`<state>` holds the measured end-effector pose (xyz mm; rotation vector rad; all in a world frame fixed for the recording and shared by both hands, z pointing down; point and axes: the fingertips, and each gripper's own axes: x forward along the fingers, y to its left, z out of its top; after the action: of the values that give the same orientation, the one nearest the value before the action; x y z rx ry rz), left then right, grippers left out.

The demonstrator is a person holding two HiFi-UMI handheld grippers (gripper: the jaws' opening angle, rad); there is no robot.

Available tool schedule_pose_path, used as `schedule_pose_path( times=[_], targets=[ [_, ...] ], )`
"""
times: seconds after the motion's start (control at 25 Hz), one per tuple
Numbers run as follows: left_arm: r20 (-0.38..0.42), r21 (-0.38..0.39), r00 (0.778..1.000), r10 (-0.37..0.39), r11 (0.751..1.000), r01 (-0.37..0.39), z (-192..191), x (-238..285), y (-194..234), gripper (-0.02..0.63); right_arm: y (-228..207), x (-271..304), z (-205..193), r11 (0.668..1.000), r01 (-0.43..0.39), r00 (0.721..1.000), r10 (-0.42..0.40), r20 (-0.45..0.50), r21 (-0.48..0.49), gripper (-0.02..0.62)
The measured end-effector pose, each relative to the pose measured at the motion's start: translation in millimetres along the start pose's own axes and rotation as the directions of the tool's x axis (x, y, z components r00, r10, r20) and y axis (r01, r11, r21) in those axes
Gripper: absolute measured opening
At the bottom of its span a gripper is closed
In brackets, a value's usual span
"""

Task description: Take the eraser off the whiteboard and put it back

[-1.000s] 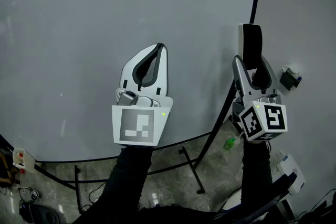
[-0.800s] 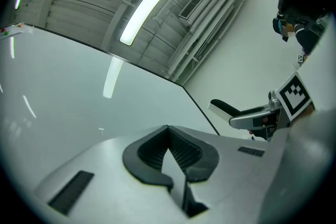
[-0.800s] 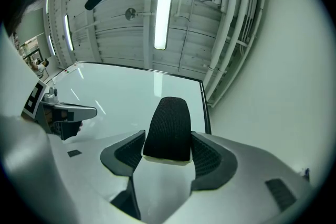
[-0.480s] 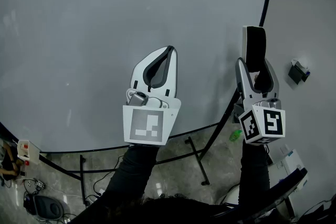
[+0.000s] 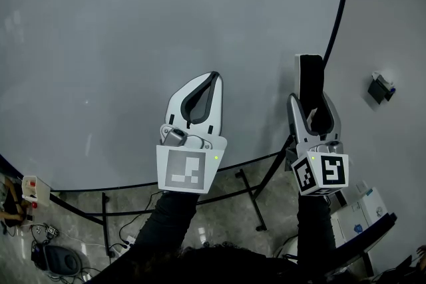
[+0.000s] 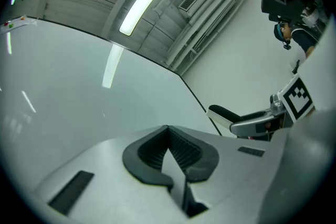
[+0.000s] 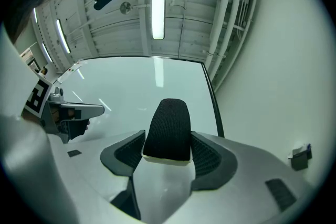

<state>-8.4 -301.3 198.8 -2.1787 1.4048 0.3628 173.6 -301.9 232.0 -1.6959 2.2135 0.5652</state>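
The eraser has a white body and a black felt face. My right gripper is shut on it, and it sticks out past the jaws near the whiteboard's black right edge. In the right gripper view the eraser stands between the ribbed pads, felt side up, a little off the whiteboard. My left gripper is shut with nothing in it and hovers before the board's middle. In the left gripper view my left gripper has its pads pressed together, and the eraser shows at the right.
The board stands on a black frame over a grey floor with cables and a socket box at lower left. A small dark holder hangs on the wall to the right. White boxes sit lower right.
Both grippers have dropped slightly in the view, and the right one with the eraser has shifted a little to the left. The eraser stays held throughout.
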Motion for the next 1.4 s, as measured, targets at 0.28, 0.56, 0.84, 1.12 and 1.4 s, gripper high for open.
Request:
schedule_pose_path(
  times=[0.28, 0.56, 0.84, 1.12, 1.4],
  targets=[
    [-0.024, -0.017, 1.0, -0.008, 1.0, 0.008, -10.7, -5.4, -3.9, 0.006, 16.3, -18.7, -37.5, 0.999, -0.014, 0.997, 0.016, -0.07, 0.036, 0.279],
    [-0.045, -0.035, 0.999, -0.025, 0.999, 0.023, -20.2, -6.1, -10.8, 0.006, 16.3, -33.2, -75.5, 0.997, 0.009, 0.991, 0.001, -0.137, 0.071, 0.279],
    [-0.054, -0.026, 0.998, -0.022, 0.999, 0.021, -21.3, -5.7, -11.8, 0.006, 19.2, -45.3, -114.0, 0.996, 0.014, 0.977, 0.005, -0.214, 0.086, 0.279],
    [-0.076, -0.009, 0.997, -0.025, 1.0, 0.024, -28.8, -6.1, -12.2, 0.006, 20.1, -49.9, -156.3, 0.996, 0.025, 0.954, 0.002, -0.3, 0.087, 0.279],
    [-0.083, 0.0, 0.996, -0.022, 1.0, 0.022, -32.5, -6.5, -9.0, 0.006, 23.0, -45.7, -186.9, 0.994, 0.039, 0.935, 0.0, -0.355, 0.102, 0.279]
  ],
)
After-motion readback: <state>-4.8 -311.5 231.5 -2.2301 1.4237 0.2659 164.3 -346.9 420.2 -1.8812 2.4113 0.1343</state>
